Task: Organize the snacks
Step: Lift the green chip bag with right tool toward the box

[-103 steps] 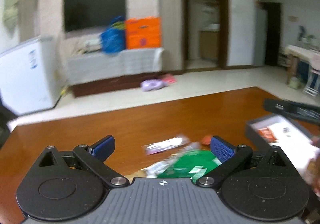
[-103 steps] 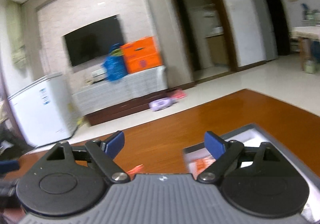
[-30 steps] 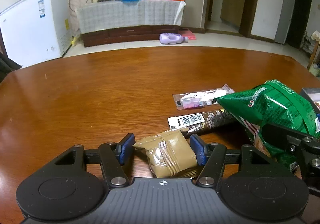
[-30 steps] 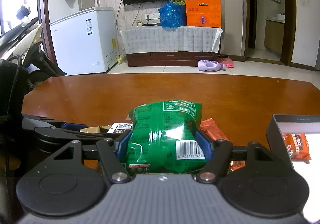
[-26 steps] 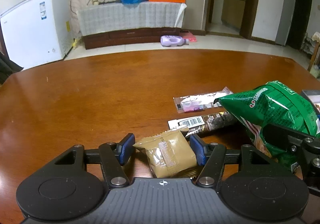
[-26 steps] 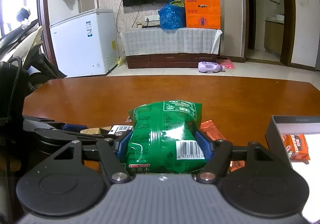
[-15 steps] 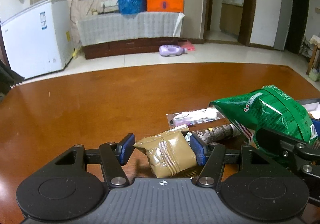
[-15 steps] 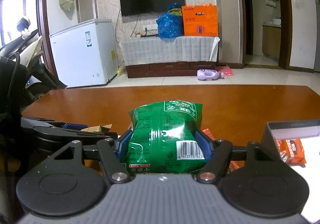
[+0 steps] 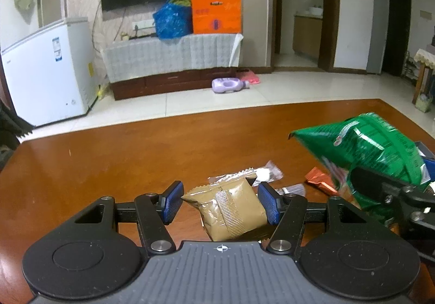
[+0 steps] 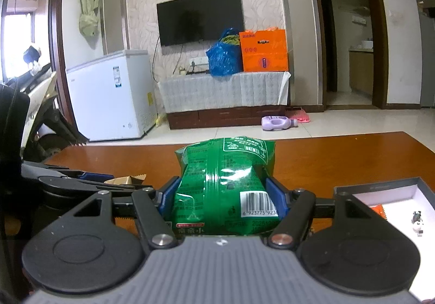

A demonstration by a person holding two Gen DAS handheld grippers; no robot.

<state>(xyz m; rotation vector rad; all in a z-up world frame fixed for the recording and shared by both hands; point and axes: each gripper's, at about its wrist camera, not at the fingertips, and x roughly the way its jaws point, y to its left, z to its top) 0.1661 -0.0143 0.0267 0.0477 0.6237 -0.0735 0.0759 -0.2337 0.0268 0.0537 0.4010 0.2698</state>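
Observation:
My left gripper [image 9: 220, 200] is shut on a tan snack packet [image 9: 231, 211] and holds it above the brown table [image 9: 136, 162]. My right gripper [image 10: 221, 200] is shut on a green snack bag [image 10: 225, 184], also lifted; the bag shows at the right of the left wrist view [image 9: 364, 152]. A grey box with a white inside [image 10: 407, 195] sits at the right and holds an orange packet [image 10: 379, 210]. The left gripper's tan packet shows at the left of the right wrist view [image 10: 127, 180].
On the table lie a clear-wrapped snack [image 9: 244, 173], a dark bar [image 9: 292, 190] and an orange packet [image 9: 318, 180]. Beyond the table are a white freezer [image 9: 46, 73], a TV stand [image 9: 174, 65] and a purple bottle on the floor [image 9: 228, 85].
Both grippers have lifted with their snacks held; the views have tilted up, so the table looks lower. The green bag sits higher and farther right in the left wrist view.

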